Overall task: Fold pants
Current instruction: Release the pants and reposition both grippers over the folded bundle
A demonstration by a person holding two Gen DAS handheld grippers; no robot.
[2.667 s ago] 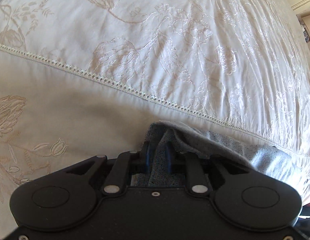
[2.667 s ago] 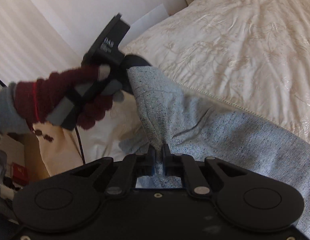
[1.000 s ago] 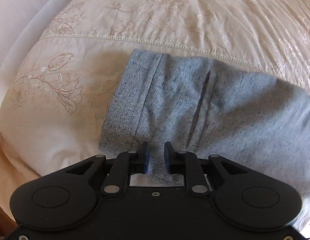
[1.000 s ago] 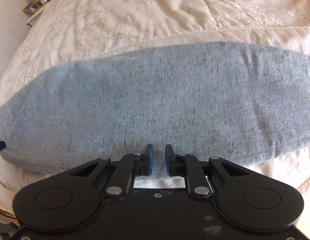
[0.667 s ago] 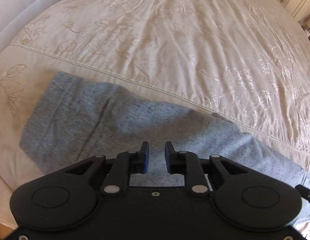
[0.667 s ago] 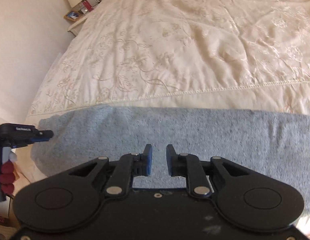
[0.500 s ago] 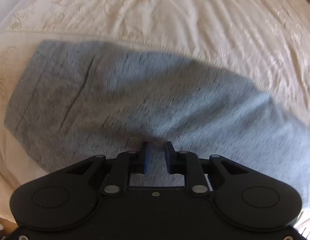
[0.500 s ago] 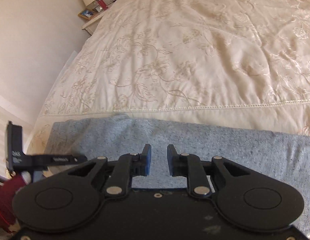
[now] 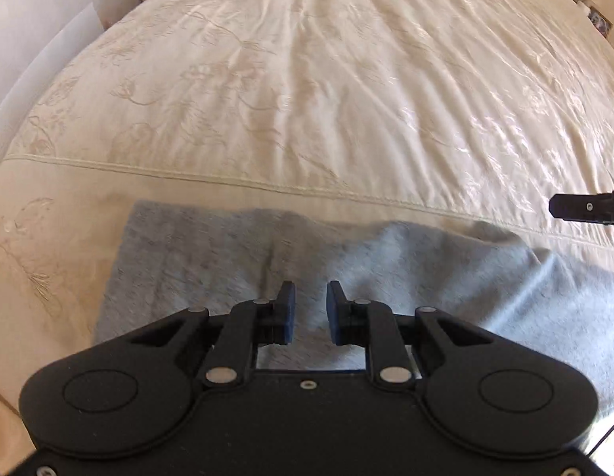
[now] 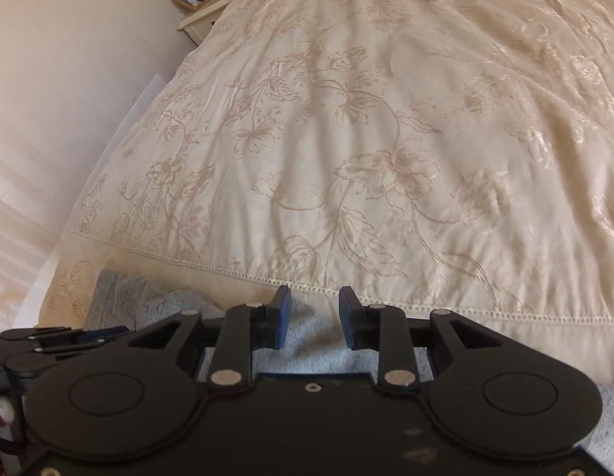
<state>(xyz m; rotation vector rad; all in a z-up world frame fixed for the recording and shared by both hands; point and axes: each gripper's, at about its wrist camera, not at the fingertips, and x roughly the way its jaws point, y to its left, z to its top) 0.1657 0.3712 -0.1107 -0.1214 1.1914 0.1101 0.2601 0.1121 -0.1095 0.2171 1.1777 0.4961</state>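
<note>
Grey knit pants [image 9: 386, 273] lie flat along the near edge of a bed, on a cream bedspread [image 9: 326, 99] embroidered with flowers. The left tool [image 9: 310, 309] hovers just above the pants, its fingers apart and holding nothing. The right tool [image 10: 312, 317] is also spread apart and empty, above the pants' far edge near a lace seam [image 10: 386, 301]. A nightstand [image 10: 203, 16] stands beside the bed.
</note>
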